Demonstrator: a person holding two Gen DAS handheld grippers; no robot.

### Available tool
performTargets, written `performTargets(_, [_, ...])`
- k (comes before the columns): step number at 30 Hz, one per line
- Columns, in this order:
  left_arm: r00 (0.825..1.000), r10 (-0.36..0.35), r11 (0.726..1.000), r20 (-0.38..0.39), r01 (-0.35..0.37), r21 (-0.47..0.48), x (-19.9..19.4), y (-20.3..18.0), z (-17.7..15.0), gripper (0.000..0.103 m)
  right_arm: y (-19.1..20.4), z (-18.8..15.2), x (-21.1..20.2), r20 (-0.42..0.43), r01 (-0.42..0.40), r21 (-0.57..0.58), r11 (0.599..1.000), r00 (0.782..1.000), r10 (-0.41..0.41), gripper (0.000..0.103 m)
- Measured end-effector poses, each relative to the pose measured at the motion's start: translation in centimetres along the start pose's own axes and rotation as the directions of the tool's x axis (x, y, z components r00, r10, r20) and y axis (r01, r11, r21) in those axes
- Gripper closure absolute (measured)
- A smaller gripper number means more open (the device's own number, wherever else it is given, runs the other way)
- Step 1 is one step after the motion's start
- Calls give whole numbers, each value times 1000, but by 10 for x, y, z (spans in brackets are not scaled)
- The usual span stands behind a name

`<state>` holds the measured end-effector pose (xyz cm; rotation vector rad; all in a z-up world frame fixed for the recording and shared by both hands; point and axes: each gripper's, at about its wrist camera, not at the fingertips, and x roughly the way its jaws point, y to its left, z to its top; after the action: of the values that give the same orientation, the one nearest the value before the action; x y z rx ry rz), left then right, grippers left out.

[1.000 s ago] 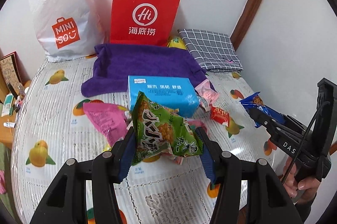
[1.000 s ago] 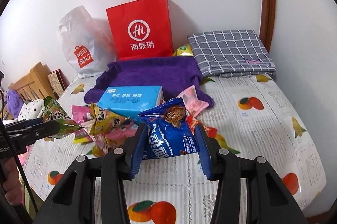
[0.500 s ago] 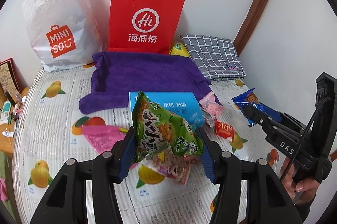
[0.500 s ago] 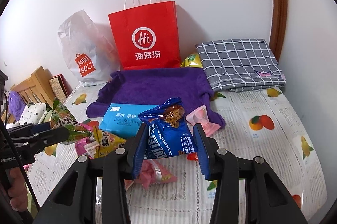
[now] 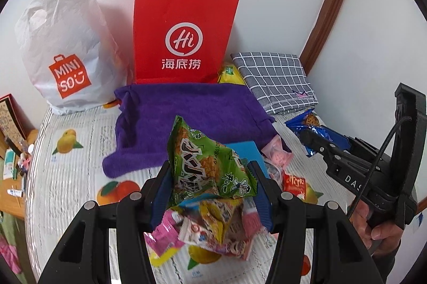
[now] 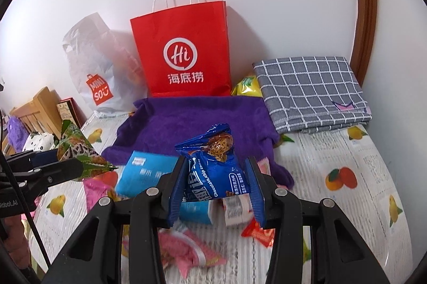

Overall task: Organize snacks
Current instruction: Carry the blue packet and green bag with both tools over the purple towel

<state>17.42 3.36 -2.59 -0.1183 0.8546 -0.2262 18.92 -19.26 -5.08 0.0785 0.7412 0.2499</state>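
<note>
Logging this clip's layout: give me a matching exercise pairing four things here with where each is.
Things:
1. green packet
2. blue cookie packet
3. red bag
4. checked cloth

Places:
A. folded in the right corner
B. in the right gripper
C. upright against the wall, behind the purple towel
D. in the left gripper

Pairs: 1-D, 2-B, 3-C, 4-A
</note>
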Motion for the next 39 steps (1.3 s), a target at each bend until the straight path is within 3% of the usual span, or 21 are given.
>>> performTargets(21, [999,28,999,-43,-29,-17,53,38,50,50,-4,57,70,-16,-9,-10,1000,1000,8,60])
performTargets(39, [995,47,998,-93,-51,-36,112,74,75,50,-12,80,130,-70,7,-76,997,997,-13,60])
